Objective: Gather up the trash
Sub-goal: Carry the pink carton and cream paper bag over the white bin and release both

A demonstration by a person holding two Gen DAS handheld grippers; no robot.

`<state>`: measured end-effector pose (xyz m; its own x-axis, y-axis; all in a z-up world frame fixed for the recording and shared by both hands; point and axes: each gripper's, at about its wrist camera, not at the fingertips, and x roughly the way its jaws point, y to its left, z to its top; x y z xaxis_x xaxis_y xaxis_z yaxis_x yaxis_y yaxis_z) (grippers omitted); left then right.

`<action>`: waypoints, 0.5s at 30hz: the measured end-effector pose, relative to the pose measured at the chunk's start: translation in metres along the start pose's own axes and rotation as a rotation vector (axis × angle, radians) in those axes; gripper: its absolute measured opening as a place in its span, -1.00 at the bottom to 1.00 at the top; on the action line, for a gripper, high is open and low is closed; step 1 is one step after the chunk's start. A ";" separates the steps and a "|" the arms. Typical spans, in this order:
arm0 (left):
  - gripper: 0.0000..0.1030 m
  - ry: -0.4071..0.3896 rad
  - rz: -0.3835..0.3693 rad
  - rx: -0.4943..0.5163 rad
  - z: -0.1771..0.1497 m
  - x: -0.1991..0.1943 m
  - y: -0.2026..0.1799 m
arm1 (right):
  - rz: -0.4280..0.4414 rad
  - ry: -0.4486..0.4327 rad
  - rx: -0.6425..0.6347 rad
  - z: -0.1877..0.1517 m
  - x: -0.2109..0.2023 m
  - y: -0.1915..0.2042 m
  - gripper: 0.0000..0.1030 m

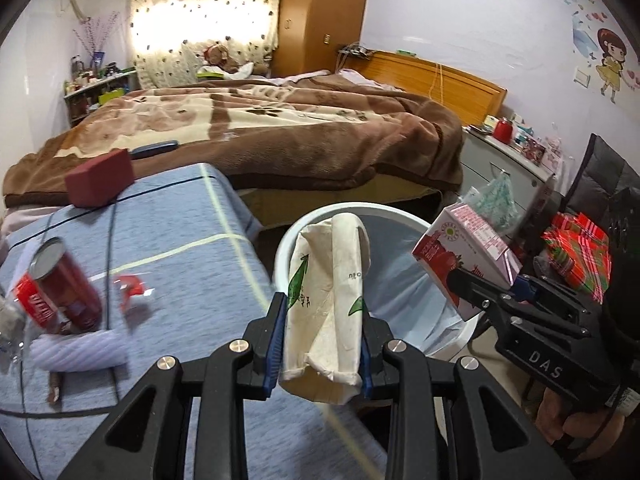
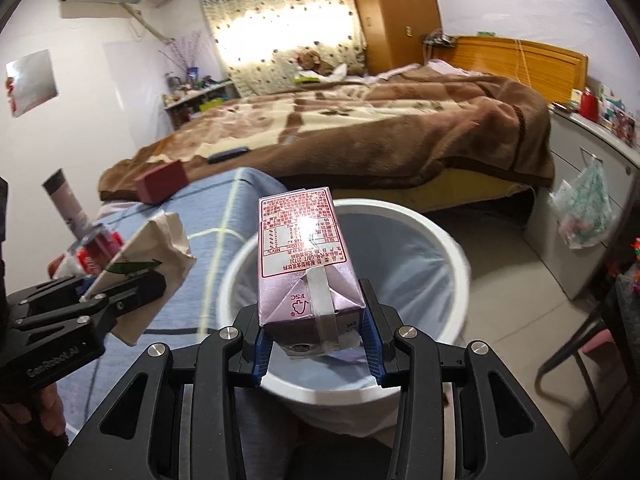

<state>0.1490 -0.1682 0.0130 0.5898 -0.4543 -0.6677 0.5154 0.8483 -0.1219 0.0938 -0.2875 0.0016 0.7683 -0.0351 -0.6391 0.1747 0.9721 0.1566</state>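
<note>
My left gripper [image 1: 324,344] is shut on a crumpled cream paper bag [image 1: 328,300] with green print, held over the near rim of the white bin [image 1: 448,332]. The bag also shows in the right wrist view [image 2: 156,264]. My right gripper [image 2: 318,340] is shut on a purple and red drink carton [image 2: 304,264], held above the bin [image 2: 452,280], which has a pale blue liner. The carton also shows in the left wrist view [image 1: 468,256], to the right of the bag. A red can [image 1: 60,280] and a red wrapper [image 1: 132,288] lie on the blue-covered table [image 1: 180,240].
A dark red box [image 1: 100,178] sits at the table's far edge. A bed with a brown blanket [image 1: 280,132] fills the background. A grey cabinet [image 2: 580,208] with a hanging plastic bag [image 2: 584,208] stands at the right, with a chair [image 2: 576,356] nearer.
</note>
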 end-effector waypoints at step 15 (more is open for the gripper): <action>-0.31 0.071 -0.003 0.030 0.001 0.038 -0.020 | -0.075 0.097 -0.003 -0.004 0.024 -0.027 -0.23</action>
<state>0.1616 -0.2030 -0.0089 0.5431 -0.4355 -0.7179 0.5363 0.8378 -0.1025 0.1050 -0.3139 -0.0208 0.6903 -0.0851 -0.7185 0.2272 0.9683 0.1035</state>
